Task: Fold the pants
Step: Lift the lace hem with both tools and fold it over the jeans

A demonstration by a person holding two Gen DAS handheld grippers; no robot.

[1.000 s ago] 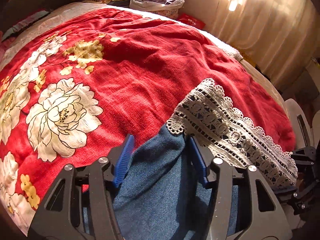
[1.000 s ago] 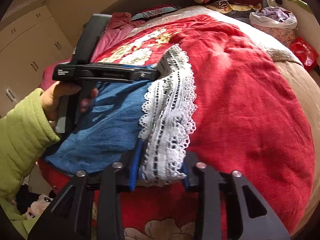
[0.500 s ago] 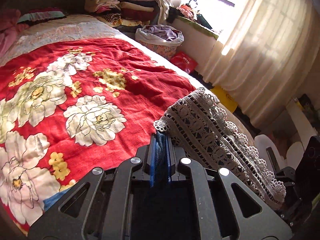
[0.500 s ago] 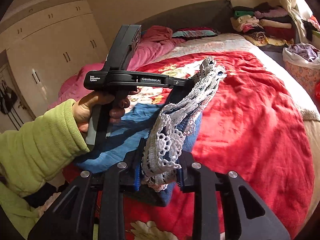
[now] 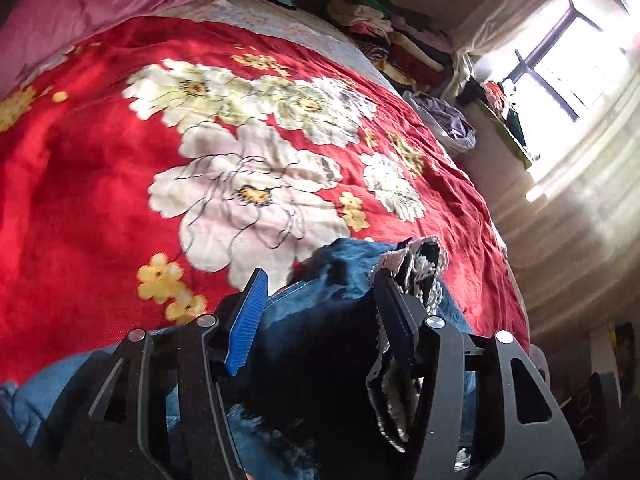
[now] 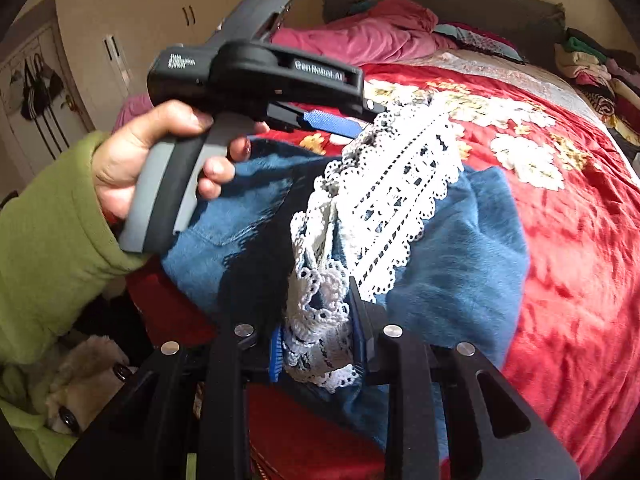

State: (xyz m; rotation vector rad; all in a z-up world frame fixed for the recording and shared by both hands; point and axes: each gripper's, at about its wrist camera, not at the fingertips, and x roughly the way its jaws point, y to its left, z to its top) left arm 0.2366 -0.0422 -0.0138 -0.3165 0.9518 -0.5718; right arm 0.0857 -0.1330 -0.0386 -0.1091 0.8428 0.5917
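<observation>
The blue pants (image 6: 460, 264) are lying on the red bed cover (image 6: 568, 240). The right gripper (image 6: 316, 344) is pinching their lace hem (image 6: 400, 200), while the left gripper (image 5: 316, 312) is standing wide around the denim. I think the thin lace may be slipping out if pulled.

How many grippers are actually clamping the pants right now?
1. The right gripper is shut on the pants at their lace hem. The left gripper is open, its pads straddling the denim; contact underneath is hidden.
</observation>
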